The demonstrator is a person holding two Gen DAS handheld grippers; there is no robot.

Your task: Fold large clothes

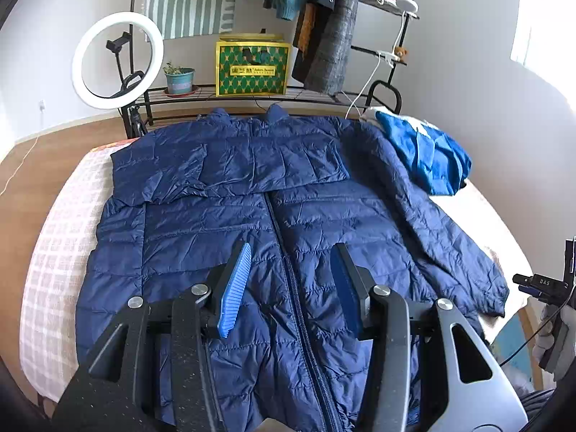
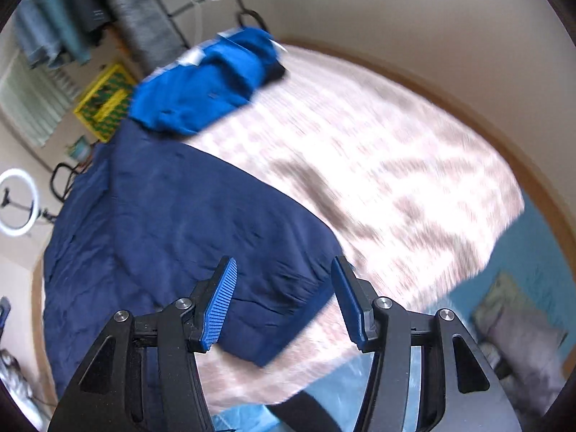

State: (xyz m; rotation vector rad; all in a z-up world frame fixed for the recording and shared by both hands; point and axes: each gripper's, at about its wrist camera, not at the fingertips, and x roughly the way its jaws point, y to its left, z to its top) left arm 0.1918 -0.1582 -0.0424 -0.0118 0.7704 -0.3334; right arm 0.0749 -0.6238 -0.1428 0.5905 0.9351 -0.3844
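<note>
The unfolded sleeve's cuff (image 2: 288,327) lies just ahead between the released right tongs (image 2: 284,288), sleeve running away up-left; left tongs (image 1: 289,273), also released, hover over the jacket (image 1: 252,216) zip.

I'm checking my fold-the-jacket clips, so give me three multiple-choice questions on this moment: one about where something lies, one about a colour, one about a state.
1. Where does the bright blue garment lie relative to the navy puffer jacket in the left wrist view?
A. At the jacket's far right, by the spread sleeve
B. Under the jacket's hem
C. On the floor by the ring light

2. What colour are the ribbed pads on the jaws?
A. Red
B. Blue
C. White

3. What state are the jacket's sleeves in?
A. Both folded across the chest
B. Both spread out
C. One folded across the chest, one spread out

Answers: 1 A, it sits on the bed beyond the spread sleeve. 2 B, the pads show blue in both views. 3 C, one sleeve lies over the chest while the other reaches outward.
</note>
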